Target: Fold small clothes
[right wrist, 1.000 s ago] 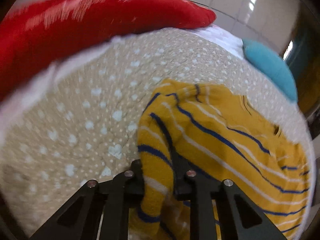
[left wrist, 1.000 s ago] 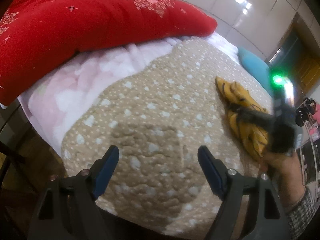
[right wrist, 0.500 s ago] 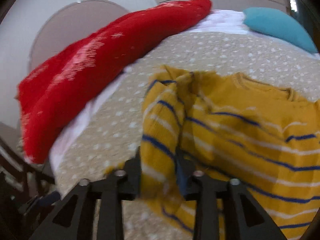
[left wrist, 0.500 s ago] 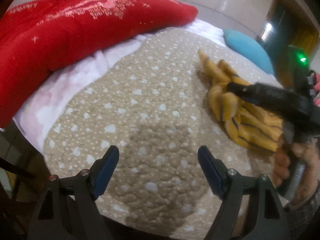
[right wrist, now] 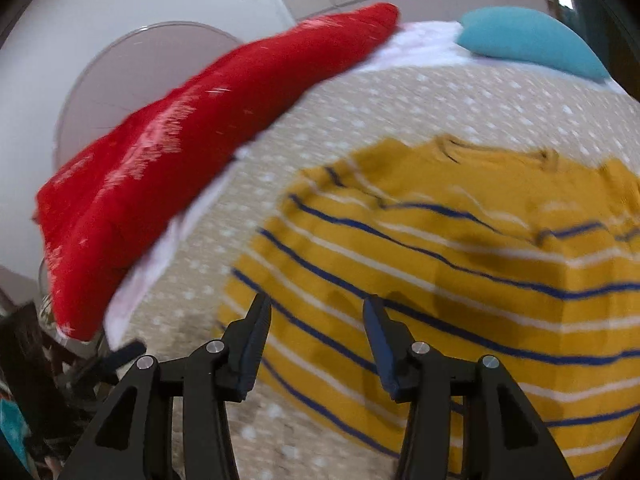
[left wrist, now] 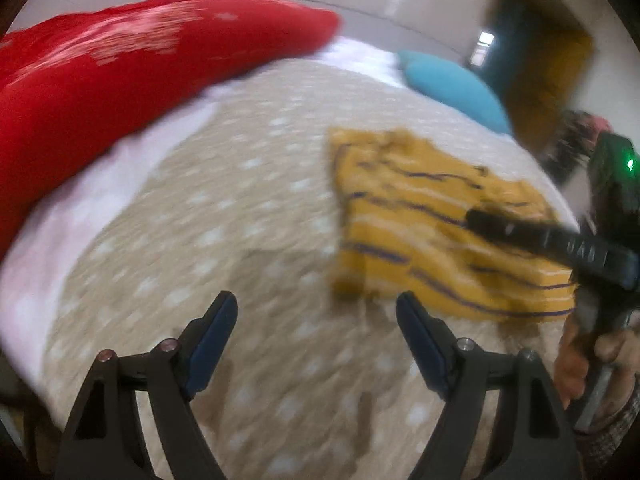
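Observation:
A small yellow sweater with blue and white stripes (right wrist: 460, 264) lies spread on the beige dotted bedspread (right wrist: 400, 100); it also shows at right in the left wrist view (left wrist: 420, 216). My right gripper (right wrist: 316, 312) is open and empty, just above the sweater's lower left part. It also shows from the side in the left wrist view (left wrist: 472, 216), over the sweater. My left gripper (left wrist: 316, 312) is open and empty over bare bedspread (left wrist: 240, 216), left of the sweater's near corner.
A red quilt (left wrist: 120, 72) lies piled along the far left of the bed, with a white sheet (left wrist: 80, 208) beneath it. A blue pillow (left wrist: 452, 88) sits at the far right. The bed's edge and dark furniture (right wrist: 24, 380) are at lower left.
My right gripper has opened and let go of the sweater, which now lies spread out flat. My left gripper has stayed open and swung right, closer to the sweater.

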`<state>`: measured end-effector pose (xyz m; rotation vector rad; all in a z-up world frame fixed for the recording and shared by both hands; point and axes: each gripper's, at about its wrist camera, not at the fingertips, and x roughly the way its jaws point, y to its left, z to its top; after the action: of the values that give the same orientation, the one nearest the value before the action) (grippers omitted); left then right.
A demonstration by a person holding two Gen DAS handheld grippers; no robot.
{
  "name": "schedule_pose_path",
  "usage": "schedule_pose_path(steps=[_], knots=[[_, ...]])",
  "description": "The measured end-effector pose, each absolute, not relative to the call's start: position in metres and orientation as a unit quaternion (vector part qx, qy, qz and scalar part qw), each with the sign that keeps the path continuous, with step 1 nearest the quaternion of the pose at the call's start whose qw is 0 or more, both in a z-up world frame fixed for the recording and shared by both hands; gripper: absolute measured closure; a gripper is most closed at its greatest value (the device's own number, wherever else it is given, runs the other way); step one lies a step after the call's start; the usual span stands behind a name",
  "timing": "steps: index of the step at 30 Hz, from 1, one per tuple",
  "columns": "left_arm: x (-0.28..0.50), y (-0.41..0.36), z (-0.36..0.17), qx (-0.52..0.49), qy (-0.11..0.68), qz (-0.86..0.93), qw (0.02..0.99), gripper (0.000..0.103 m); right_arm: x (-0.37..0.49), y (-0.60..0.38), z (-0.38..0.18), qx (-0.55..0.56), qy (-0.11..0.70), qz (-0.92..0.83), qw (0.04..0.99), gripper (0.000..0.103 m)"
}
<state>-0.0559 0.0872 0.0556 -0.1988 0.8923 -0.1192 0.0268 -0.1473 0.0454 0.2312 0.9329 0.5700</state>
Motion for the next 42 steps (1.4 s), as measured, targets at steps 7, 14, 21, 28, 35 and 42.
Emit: schedule_pose_path(steps=[7,14,21,28,35,42], knots=[[-0.002,0.064,0.022,-0.052,0.497,-0.133,0.856,0.087,0.02,-0.178,0.032,0.109,0.46,0.233,0.85,0.051],[-0.005,0.097,0.034,-0.061,0.49,-0.038,0.869,0.097,0.018,-0.179,0.025,0.087,0.462,0.226,0.853,0.051],[-0.055,0.117,0.045,-0.113,0.472,-0.009,0.874,0.053,0.023,-0.144,0.046,0.058,0.438,0.25,0.861,0.051],[-0.097,0.109,0.059,-0.111,0.445,-0.01,0.889,0.031,0.089,-0.068,0.046,-0.042,0.452,0.221,0.863,0.052],[-0.11,0.125,0.051,-0.096,0.446,0.033,0.889,0.029,0.158,0.006,0.016,-0.129,0.502,0.211,0.829,0.048],[-0.118,0.135,0.049,-0.081,0.44,0.081,0.891,0.029,0.148,-0.002,0.046,-0.086,0.466,0.213,0.855,0.038]])
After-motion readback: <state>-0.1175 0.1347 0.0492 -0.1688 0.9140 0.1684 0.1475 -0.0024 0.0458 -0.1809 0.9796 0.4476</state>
